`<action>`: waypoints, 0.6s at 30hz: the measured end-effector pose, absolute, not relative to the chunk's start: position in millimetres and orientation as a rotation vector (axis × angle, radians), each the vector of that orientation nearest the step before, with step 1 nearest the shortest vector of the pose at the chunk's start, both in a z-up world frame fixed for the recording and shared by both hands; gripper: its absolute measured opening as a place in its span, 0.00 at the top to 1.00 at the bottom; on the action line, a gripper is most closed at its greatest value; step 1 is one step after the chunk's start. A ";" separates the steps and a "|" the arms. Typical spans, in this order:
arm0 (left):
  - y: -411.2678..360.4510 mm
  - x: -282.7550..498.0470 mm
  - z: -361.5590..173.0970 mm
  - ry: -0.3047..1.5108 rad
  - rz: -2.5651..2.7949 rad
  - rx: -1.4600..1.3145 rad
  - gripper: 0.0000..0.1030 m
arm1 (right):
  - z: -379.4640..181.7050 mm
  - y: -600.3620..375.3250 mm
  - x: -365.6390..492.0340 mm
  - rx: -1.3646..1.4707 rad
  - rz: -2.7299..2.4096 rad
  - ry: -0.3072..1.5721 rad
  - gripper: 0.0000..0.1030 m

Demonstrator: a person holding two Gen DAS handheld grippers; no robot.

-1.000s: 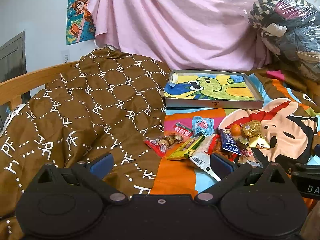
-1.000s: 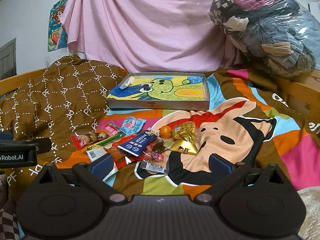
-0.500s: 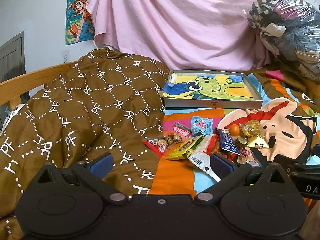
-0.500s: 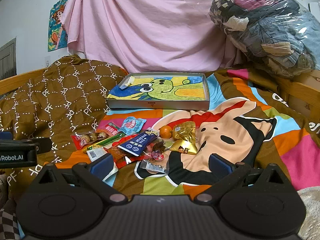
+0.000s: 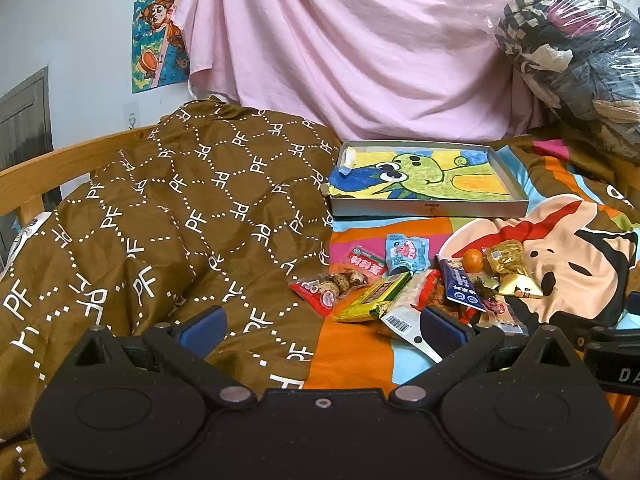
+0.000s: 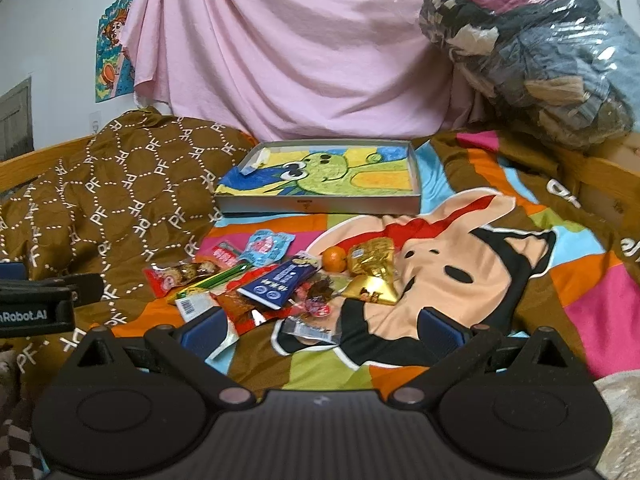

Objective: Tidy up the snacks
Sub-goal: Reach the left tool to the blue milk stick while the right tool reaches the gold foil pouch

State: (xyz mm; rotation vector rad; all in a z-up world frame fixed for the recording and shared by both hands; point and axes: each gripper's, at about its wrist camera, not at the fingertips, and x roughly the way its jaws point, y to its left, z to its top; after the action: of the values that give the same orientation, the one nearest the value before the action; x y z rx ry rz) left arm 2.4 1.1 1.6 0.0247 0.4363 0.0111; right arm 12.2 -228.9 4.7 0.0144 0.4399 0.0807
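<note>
Fingers of the right gripper [image 6: 320,330] and left gripper [image 5: 322,326] are spread wide and hold nothing. Just past them sits the snack pile [image 6: 276,280] on the bed, likely waiting to go into the far tray [image 6: 316,202]. The brown blanket [image 5: 168,216] on the left says "PF".

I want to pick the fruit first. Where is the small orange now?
In the right wrist view, the small orange lies on the bedcover at the pile's far side, between the dark blue packet and the gold packets.
</note>
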 end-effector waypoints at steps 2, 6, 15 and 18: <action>0.7 5.7 -0.9 0.447 0.005 0.028 0.01 | 5.9 -231.8 14.4 0.038 0.098 0.452 0.00; -1.0 14.5 -3.8 0.464 -0.014 0.047 0.01 | 8.9 -240.4 24.6 0.095 0.126 0.492 0.00; -9.0 45.5 -0.5 0.496 -0.105 0.099 0.01 | 9.5 -264.3 59.7 0.235 0.240 0.560 0.00; -14.7 56.6 1.4 0.494 -0.146 0.130 0.01 | 11.1 -269.2 73.4 0.235 0.269 0.577 0.00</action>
State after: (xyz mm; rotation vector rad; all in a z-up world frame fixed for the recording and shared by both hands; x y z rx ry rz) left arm 56.6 -14.7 1.4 0.1296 0.4937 -0.1463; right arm 73.4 -269.2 11.1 0.2346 0.5766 0.2695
